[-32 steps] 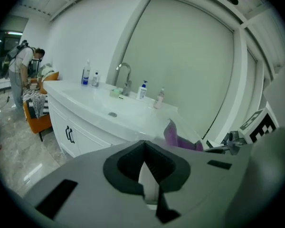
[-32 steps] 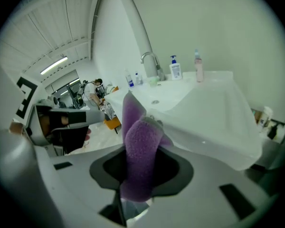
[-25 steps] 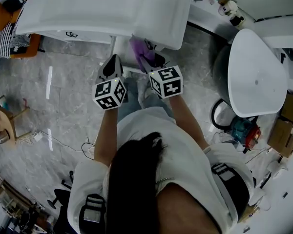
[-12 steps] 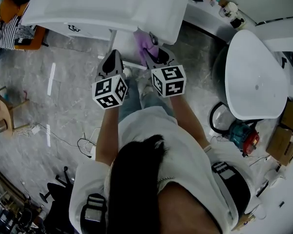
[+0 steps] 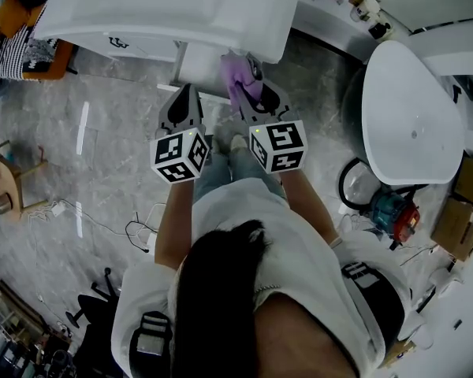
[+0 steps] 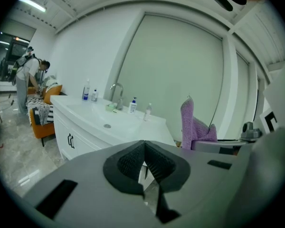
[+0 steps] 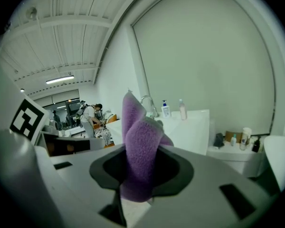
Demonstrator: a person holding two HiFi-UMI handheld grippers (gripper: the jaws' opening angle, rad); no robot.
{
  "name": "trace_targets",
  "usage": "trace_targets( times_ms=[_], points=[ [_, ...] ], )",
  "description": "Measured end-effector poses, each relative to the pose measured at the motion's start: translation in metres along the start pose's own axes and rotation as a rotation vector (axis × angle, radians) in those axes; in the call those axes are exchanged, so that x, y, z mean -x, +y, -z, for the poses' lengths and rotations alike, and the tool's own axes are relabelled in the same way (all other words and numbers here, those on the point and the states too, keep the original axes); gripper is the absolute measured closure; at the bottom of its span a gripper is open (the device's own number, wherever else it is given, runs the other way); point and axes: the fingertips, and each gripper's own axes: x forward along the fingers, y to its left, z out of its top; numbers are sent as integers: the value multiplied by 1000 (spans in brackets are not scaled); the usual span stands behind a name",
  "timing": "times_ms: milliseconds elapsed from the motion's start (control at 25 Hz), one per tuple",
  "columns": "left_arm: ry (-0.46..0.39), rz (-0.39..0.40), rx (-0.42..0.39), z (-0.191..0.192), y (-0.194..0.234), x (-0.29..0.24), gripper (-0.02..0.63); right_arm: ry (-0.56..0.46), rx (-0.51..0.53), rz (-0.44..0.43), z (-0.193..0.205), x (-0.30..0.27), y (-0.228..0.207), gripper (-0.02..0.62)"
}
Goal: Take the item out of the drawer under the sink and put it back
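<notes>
My right gripper (image 5: 251, 93) is shut on a purple fluffy cloth (image 5: 237, 72), which sticks up between its pads (image 7: 139, 148) just in front of the white sink cabinet (image 5: 181, 10). My left gripper (image 5: 182, 99) hangs beside it to the left, its jaws closed together with nothing between them (image 6: 143, 161). In the left gripper view the purple cloth (image 6: 194, 129) shows to the right, and the sink cabinet (image 6: 85, 127) with its black handle stands ahead. The sink top hides the drawer's inside in the head view.
A white oval tub (image 5: 414, 124) stands at the right, with a teal and red tool (image 5: 394, 211) on the floor beside it. An orange seat with striped cloth (image 5: 16, 46) is at the far left. Cables (image 5: 134, 231) lie on the grey floor. Bottles (image 7: 173, 109) stand by the tap.
My right gripper, with the purple cloth in it, has shifted slightly right and back from the cabinet. The left gripper has barely moved.
</notes>
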Motion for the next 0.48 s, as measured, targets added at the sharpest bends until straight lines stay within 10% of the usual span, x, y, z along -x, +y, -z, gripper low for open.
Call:
trace_targets(
  times_ms=[480],
  points=[
    [25, 129, -45, 12, -34, 44, 601, -21, 28, 47, 10, 55, 36, 463]
  ],
)
